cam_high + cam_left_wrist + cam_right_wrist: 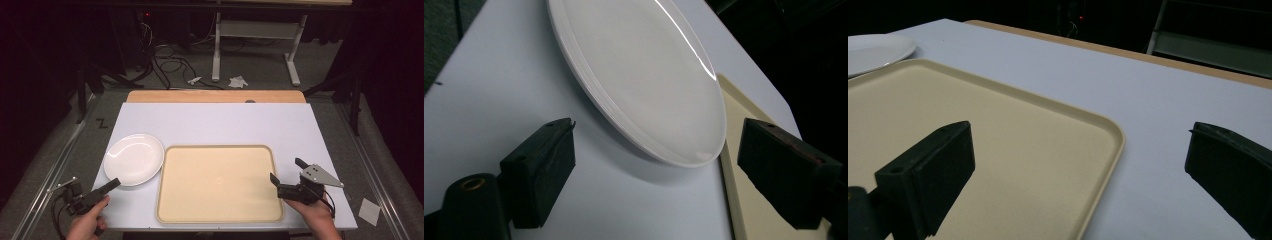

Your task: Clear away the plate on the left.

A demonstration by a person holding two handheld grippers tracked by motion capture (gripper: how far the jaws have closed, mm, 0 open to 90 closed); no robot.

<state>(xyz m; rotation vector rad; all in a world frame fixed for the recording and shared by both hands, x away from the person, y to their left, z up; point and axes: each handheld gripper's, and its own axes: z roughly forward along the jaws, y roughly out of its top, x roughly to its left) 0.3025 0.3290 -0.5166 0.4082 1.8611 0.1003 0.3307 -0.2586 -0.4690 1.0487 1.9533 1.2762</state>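
The left gripper (654, 170) has its jaws spread wide and empty over the table (499, 90), with the white plate (644, 80) lying just ahead of them, its near rim between the two jaws. The right gripper (1078, 175) is also wide open and holds nothing; its jaws straddle the right edge of the beige tray (998, 150), one jaw over the tray and the other over bare table.

black "Z"-shaped mark (102, 123) on the floor, left of the table (215, 120); no other readable text
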